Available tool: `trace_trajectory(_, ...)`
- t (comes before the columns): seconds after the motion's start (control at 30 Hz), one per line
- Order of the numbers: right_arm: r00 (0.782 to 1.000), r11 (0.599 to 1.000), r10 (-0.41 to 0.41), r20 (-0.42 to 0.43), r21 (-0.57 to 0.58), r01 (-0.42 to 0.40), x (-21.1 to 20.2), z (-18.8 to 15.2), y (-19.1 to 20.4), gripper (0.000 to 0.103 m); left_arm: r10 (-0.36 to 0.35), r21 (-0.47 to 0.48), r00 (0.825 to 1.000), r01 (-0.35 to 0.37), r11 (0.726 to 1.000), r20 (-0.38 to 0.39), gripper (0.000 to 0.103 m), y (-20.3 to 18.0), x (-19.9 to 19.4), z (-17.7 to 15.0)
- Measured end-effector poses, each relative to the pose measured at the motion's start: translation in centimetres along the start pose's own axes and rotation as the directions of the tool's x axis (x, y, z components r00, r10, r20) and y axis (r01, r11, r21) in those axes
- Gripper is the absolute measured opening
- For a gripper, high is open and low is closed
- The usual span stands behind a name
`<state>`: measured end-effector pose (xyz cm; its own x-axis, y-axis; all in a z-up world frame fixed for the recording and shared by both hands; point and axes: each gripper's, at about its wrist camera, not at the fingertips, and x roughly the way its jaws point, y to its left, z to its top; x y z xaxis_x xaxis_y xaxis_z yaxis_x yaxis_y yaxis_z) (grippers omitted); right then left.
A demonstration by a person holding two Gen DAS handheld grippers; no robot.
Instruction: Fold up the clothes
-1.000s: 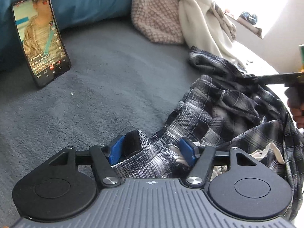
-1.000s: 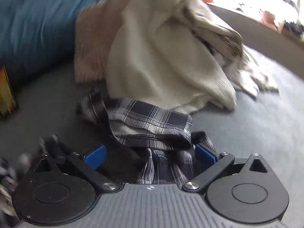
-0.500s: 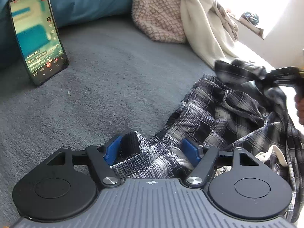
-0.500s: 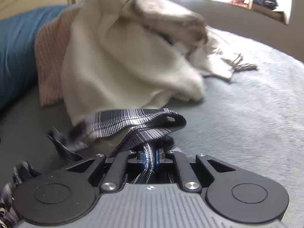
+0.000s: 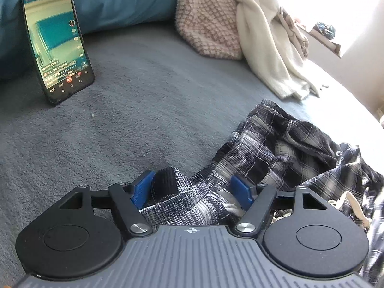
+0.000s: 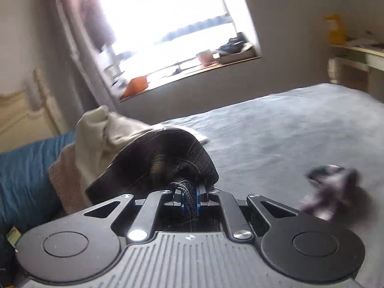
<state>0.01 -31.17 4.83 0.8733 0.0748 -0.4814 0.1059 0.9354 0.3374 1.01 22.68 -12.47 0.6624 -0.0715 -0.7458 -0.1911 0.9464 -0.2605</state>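
A black-and-white plaid shirt [image 5: 283,148] lies crumpled on the grey bed, low and right in the left wrist view. My left gripper [image 5: 192,189] is open, its blue pads on either side of a bunched fold of the shirt that lies between them. In the right wrist view my right gripper [image 6: 189,200] is shut on a dark strip of the plaid shirt [image 6: 165,165], which is lifted and drapes over the fingers. Another loose bit of the cloth [image 6: 333,192] shows blurred to the right.
A phone [image 5: 57,43] with a lit screen leans against a blue pillow [image 5: 115,2] at the back left. A pink knit garment [image 5: 208,21] and a cream garment [image 5: 268,45] are piled at the back. Grey bed cover [image 5: 144,110] spreads between. A window [image 6: 172,24] stands behind.
My right gripper closed on the plaid shirt and lifted it up and away, out of the left wrist view. The left gripper stayed open around the fold.
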Motion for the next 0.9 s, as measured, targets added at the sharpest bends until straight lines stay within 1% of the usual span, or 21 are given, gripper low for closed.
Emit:
trace_trajectory(0.07,0.998,0.998,-0.051,0.031,0.049,0.049,-4.2,0.0,-2.7,0.009,0.008,0.000,1.000,-0.008,1.000,0.001,0.071,-0.1,0.0,0.0)
trace_trajectory(0.17,0.989,0.977,-0.150,0.019,0.156,0.145,-6.9,-1.4,-6.8,0.009,0.026,0.008,1.000,-0.026,1.000,0.002,0.071,-0.3,-0.1,-0.1)
trace_trajectory(0.23,0.975,0.950,-0.222,-0.011,0.224,0.218,-8.5,-3.1,-9.5,0.009,0.039,0.013,0.999,-0.039,0.999,0.003,0.071,-0.5,-0.1,-0.1)
trace_trajectory(0.27,0.966,0.929,-0.256,-0.041,0.267,0.258,-8.9,-4.0,-10.9,0.009,0.044,0.018,0.999,-0.044,0.999,0.003,0.071,-0.5,-0.1,-0.1)
trace_trajectory(0.3,0.953,0.900,-0.286,-0.096,0.314,0.302,-8.7,-5.2,-12.5,0.009,0.049,0.021,0.999,-0.049,0.999,0.003,0.071,-0.5,-0.1,-0.1)
trace_trajectory(0.33,0.938,0.867,-0.312,-0.153,0.359,0.346,-8.6,-6.3,-14.2,0.009,0.055,0.023,0.998,-0.055,0.998,0.001,0.071,-0.6,-0.1,-0.1)
trace_trajectory(0.4,0.897,0.787,-0.350,-0.269,0.435,0.437,-8.3,-8.6,-17.4,0.011,0.060,0.026,0.998,-0.060,0.998,-0.003,0.072,-0.6,-0.1,0.0)
trace_trajectory(0.47,0.845,0.663,-0.324,-0.425,0.535,0.523,-8.3,-11.7,-20.8,0.021,0.064,0.023,0.998,-0.063,0.998,-0.008,0.072,-0.6,0.0,0.1)
trace_trajectory(0.53,0.791,0.488,-0.265,-0.551,0.631,0.603,-9.1,-14.8,-23.7,0.052,0.068,0.018,0.998,-0.068,0.998,-0.014,0.072,-0.6,-0.1,0.3)
trace_trajectory(0.57,0.796,0.410,-0.230,-0.559,0.686,0.601,-9.8,-16.1,-24.6,0.053,0.070,0.015,0.997,-0.069,0.997,-0.015,0.072,-0.6,-0.1,0.3)
trace_trajectory(0.6,0.817,0.367,-0.207,-0.539,0.731,0.575,-10.6,-16.8,-25.0,0.054,0.069,0.009,0.998,-0.069,0.998,-0.014,0.072,-0.5,-0.3,0.4)
trace_trajectory(0.63,0.837,0.325,-0.187,-0.515,0.772,0.547,-11.3,-17.5,-25.4,0.060,0.068,0.002,0.998,-0.068,0.998,-0.013,0.072,-0.5,-0.4,0.4)
trace_trajectory(0.67,0.844,0.307,-0.181,-0.505,0.786,0.537,-11.9,-17.7,-25.5,0.066,0.066,-0.008,0.998,-0.066,0.998,-0.010,0.072,-0.4,-0.5,0.5)
trace_trajectory(0.7,0.842,0.300,-0.188,-0.505,0.787,0.539,-12.3,-17.6,-25.4,0.076,0.064,-0.018,0.998,-0.064,0.998,-0.008,0.072,-0.2,-0.6,0.5)
trace_trajectory(0.73,0.842,0.299,-0.201,-0.500,0.788,0.539,-12.8,-17.3,-25.1,0.081,0.061,-0.032,0.998,-0.061,0.998,-0.005,0.072,-0.1,-0.8,0.6)
trace_trajectory(0.77,0.843,0.298,-0.213,-0.495,0.788,0.538,-13.3,-17.0,-24.9,0.081,0.055,-0.052,0.998,-0.055,0.997,-0.001,0.072,0.2,-1.0,0.6)
trace_trajectory(0.8,0.850,0.297,-0.216,-0.481,0.797,0.526,-13.6,-16.7,-24.6,0.082,0.048,-0.072,0.999,-0.048,0.996,0.005,0.072,0.5,-1.3,0.7)
trace_trajectory(0.87,0.875,0.279,-0.215,-0.435,0.831,0.482,-14.2,-16.0,-24.4,0.083,0.029,-0.104,0.999,-0.027,0.994,0.020,0.072,1.0,-1.9,0.8)
trace_trajectory(0.9,0.888,0.277,-0.211,-0.409,0.846,0.456,-14.2,-15.5,-23.9,0.084,0.027,-0.115,0.999,-0.023,0.993,0.029,0.072,1.2,-2.3,0.8)
